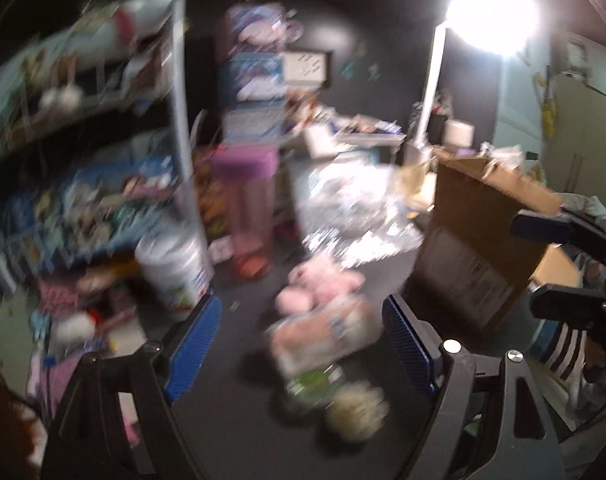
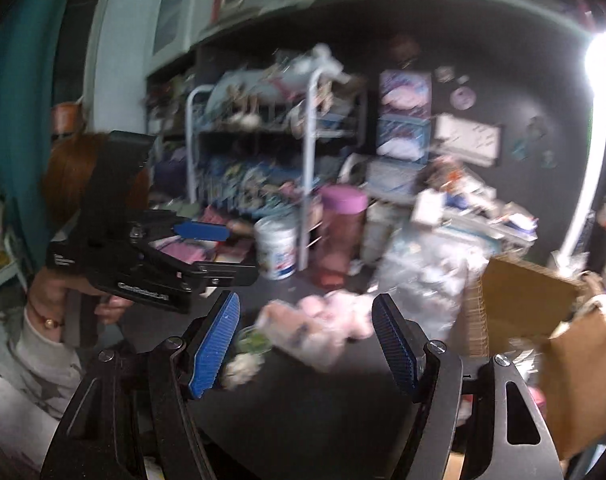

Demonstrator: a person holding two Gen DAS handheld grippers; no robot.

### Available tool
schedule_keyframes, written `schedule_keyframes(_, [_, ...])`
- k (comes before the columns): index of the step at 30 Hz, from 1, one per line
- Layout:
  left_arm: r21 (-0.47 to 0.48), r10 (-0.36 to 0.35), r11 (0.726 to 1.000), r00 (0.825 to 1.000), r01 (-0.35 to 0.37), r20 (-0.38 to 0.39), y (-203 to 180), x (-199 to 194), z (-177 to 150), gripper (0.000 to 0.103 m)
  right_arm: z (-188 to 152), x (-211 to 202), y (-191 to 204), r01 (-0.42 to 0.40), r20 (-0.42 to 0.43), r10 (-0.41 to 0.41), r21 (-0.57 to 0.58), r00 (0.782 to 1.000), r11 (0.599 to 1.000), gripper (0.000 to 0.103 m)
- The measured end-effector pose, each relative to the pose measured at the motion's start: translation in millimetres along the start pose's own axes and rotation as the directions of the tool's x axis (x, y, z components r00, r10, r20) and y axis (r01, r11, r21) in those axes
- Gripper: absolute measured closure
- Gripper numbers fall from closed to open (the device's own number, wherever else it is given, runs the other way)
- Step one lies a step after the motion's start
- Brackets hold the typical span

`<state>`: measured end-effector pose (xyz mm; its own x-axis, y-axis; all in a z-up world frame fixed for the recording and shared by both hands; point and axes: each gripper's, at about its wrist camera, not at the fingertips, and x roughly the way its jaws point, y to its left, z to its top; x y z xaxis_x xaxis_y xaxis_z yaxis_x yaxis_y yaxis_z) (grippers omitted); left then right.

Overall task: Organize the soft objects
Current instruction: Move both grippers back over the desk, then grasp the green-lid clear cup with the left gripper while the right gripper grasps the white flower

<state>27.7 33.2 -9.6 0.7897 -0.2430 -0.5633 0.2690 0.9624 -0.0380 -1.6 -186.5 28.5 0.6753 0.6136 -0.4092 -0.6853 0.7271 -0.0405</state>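
Both views are motion-blurred. A pile of soft toys lies on the dark table: a pink plush (image 1: pixel 319 284) (image 2: pixel 331 320), a green item (image 1: pixel 315 384) (image 2: pixel 255 342) and a cream plush (image 1: pixel 359 402) (image 2: pixel 239 368). My left gripper (image 1: pixel 301 344) is open and empty, its blue pads either side of the pile, short of it. It also shows in the right wrist view (image 2: pixel 207 248), open at the left. My right gripper (image 2: pixel 307 344) is open and empty in front of the pink plush. It shows in the left wrist view (image 1: pixel 543 268) at the right.
An open cardboard box (image 1: pixel 479 240) (image 2: pixel 543 320) stands at the right. A white tub (image 1: pixel 175 272) (image 2: pixel 277 246), a pink lidded container (image 1: pixel 249 200) (image 2: pixel 341 232), crinkled clear plastic bags (image 1: pixel 351 208) and a cluttered metal shelf (image 1: pixel 103 140) (image 2: pixel 271 140) crowd the back. A bright lamp (image 1: pixel 491 12) glares.
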Motion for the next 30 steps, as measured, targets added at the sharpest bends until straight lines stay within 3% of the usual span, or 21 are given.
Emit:
schedule_keyframes(7, [-0.063, -0.015, 0.998, 0.997, 0.011, -0.074, 34, 25, -40, 0.022, -22, 57, 38, -0.067, -0.135, 0.063, -0.024, 0.989, 0.997, 0.038])
schedule_keyframes(10, [-0.079, -0.023, 0.997, 0.995, 0.016, -0.093, 41, 32, -50, 0.022, -36, 82, 40, -0.109, -0.205, 0.116, 0.044, 0.972, 0.993, 0.038])
schedule_keyframes(16, [-0.106, -0.056, 0.993, 0.991, 0.043, -0.125, 49, 48, -66, 0.023, -66, 127, 43, -0.091, -0.315, 0.119, 0.102, 0.942, 0.991, 0.039])
schedule_keyframes(20, [-0.115, -0.086, 0.991, 0.986, 0.070, -0.142, 49, 56, -71, 0.023, -78, 145, 43, -0.085, -0.346, 0.120, 0.114, 0.930, 0.990, 0.054])
schedule_keyframes(21, [-0.116, -0.094, 0.990, 0.985, 0.077, -0.146, 48, 58, -70, 0.023, -78, 145, 43, -0.074, -0.333, 0.105, 0.103, 0.937, 0.992, 0.057])
schedule_keyframes(23, [-0.115, -0.111, 0.989, 0.983, 0.094, -0.149, 46, 62, -70, 0.023, -78, 146, 44, -0.057, -0.338, 0.081, 0.081, 0.938, 0.995, 0.078])
schedule_keyframes(30, [-0.094, -0.179, 0.982, 0.971, 0.165, -0.162, 27, 73, -63, 0.023, -81, 128, 30, -0.020, -0.347, 0.043, 0.070, 0.937, 0.997, 0.079])
